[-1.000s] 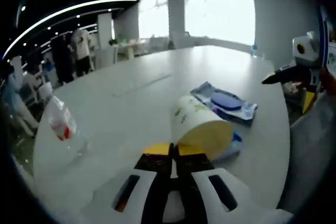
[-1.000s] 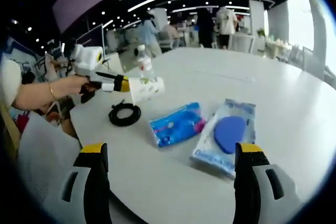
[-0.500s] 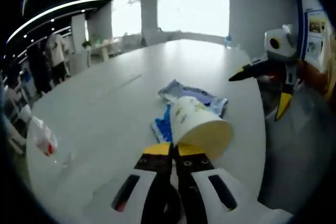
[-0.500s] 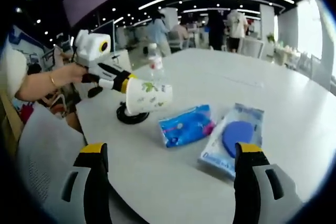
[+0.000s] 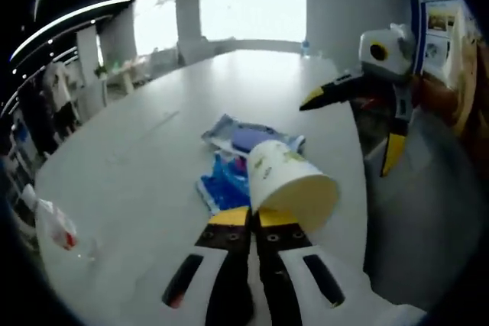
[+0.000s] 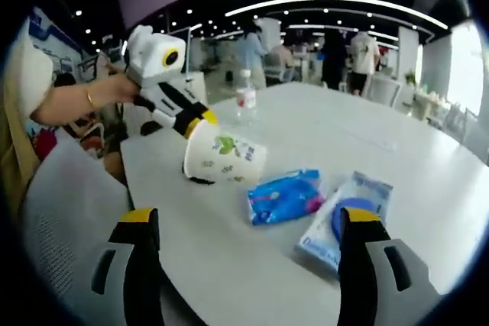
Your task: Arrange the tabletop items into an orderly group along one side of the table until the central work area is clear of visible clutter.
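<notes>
Cup (image 6: pixel 223 161) nearer packets (image 6: pixel 285 196), cable hidden.

My white paper cup with green print (image 6: pixel 223 160) hides most of the black ring-shaped thing (image 6: pixel 200 181) behind it.

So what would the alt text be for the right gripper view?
The left claw, held in a person's hand, grips a white paper cup tipped sideways above a white table, beside a blue packet and a clear pouch with a blue item.
</notes>
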